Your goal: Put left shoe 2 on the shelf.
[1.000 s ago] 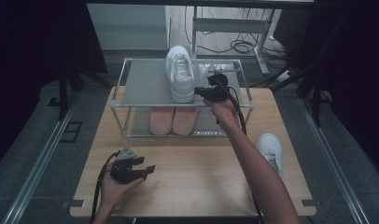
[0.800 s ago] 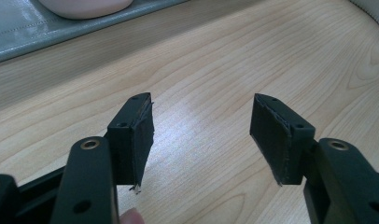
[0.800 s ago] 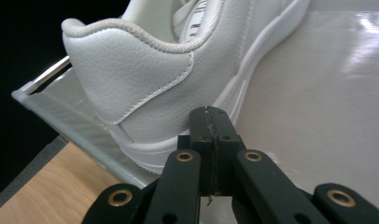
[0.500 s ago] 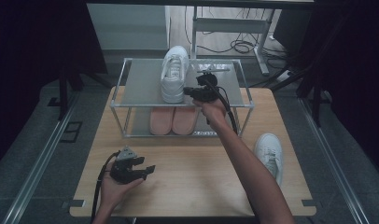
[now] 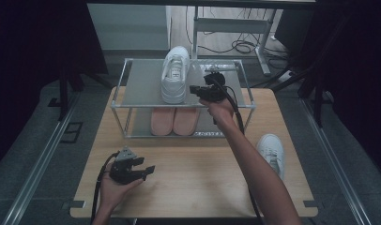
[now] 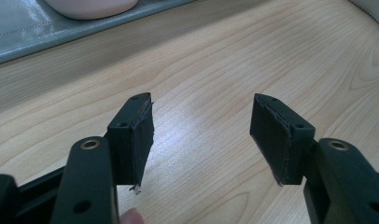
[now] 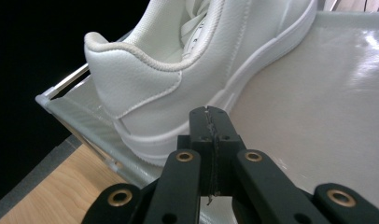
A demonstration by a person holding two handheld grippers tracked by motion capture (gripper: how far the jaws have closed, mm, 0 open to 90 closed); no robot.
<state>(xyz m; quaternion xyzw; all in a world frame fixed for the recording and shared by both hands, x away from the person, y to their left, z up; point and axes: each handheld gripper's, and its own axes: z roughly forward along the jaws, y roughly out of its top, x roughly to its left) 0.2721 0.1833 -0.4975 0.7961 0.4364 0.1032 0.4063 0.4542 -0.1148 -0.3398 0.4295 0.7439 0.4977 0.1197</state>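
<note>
While the white leather sneaker (image 5: 175,75) with its stitched, padded heel sits on the frosted top shelf (image 5: 141,84), your right gripper (image 7: 210,116) presses its closed tips against the rubber sole; your left gripper (image 6: 201,135) rests spread over grained wood (image 6: 215,60).

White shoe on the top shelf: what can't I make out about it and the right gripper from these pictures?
- White shoe, right gripper view: toe cut off by the top edge.
- Right gripper: jaws shut and empty; whether the tips touch the heel is unclear.
- Second white shoe, high view: partly hidden by the forearm.
</note>
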